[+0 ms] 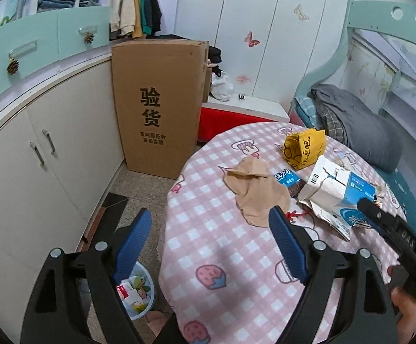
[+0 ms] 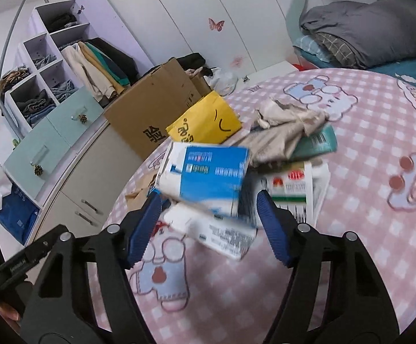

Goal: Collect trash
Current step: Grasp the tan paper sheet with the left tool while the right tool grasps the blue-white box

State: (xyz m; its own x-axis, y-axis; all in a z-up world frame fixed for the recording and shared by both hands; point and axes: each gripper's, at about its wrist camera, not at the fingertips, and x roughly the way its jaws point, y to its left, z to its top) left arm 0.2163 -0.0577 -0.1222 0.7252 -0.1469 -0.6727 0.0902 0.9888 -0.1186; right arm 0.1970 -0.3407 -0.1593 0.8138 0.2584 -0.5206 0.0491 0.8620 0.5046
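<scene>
I found some cartons in the bin [image 1: 137,292]; the table [image 1: 236,258] litter remained. Left gripper [image 1: 211,243] released; right gripper [image 2: 208,218] straddled the blue-white carton [image 2: 205,172], ungripped.

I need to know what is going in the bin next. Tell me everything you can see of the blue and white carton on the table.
The blue and white carton is a cardboard package, white with blue printed panels and small text, torn open and crumpled, its flaps ragged. It lies tilted on the pink checked tablecloth among other flattened packaging, with the yellow paper bag behind it. The right gripper reaches at it with its jaws either side of the lower edge; whether the pads press on it is unclear.
</scene>
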